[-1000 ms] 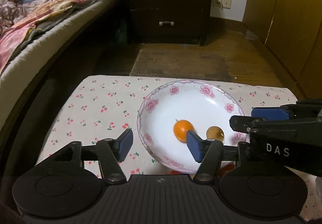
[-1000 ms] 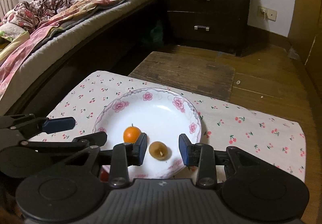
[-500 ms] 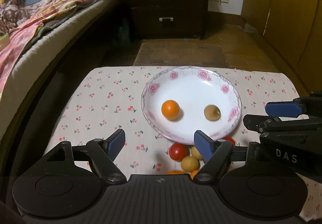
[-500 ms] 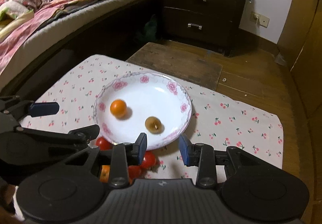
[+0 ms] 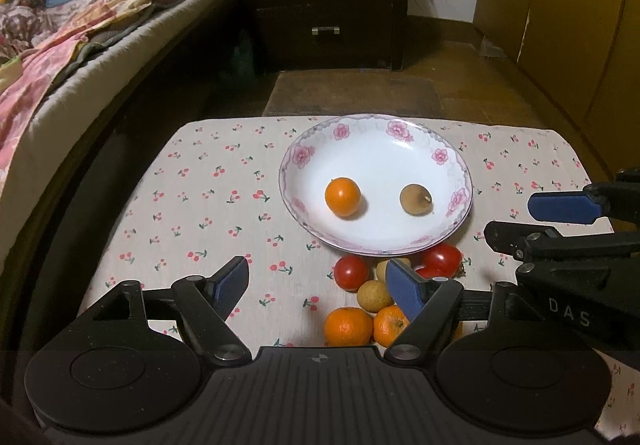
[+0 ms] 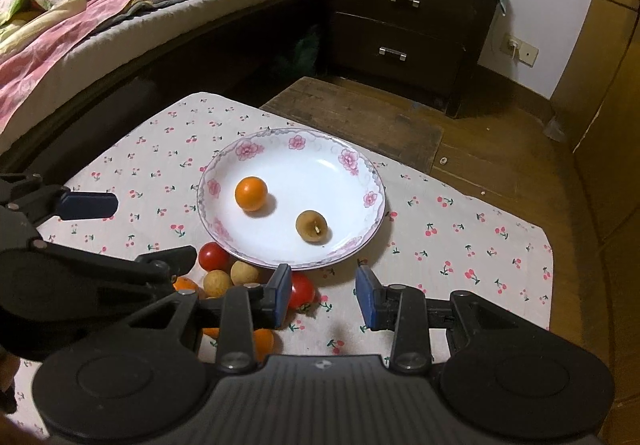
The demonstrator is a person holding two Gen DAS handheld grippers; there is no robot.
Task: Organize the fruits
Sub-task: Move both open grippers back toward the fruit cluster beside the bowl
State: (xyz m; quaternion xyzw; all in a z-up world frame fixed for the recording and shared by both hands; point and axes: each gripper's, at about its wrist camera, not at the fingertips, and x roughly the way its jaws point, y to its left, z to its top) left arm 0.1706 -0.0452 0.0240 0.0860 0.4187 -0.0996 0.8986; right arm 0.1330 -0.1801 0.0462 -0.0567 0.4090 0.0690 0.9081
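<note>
I see a round orange [image 5: 343, 196] and a brown, stemmed fruit [image 5: 415, 199] apart in the flowered plate [image 5: 456, 165]. Both my left claw [image 5: 316, 283] and right claw [image 6: 323, 295] hang released, gripping nothing.

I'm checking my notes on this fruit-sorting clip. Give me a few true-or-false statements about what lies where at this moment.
1. Two fruits lie on the plate: an orange and a brown fruit. True.
2. The orange and the brown fruit touch each other. False: bare plate shows between them.
3. More fruits lie on the cloth at the plate's near edge, among them a tomato. True.
4. The right gripper holds a tomato. False: nothing is between its jaws.
5. The left gripper is shut on an orange. False: its jaws stand apart over the cloth, holding nothing.
</note>
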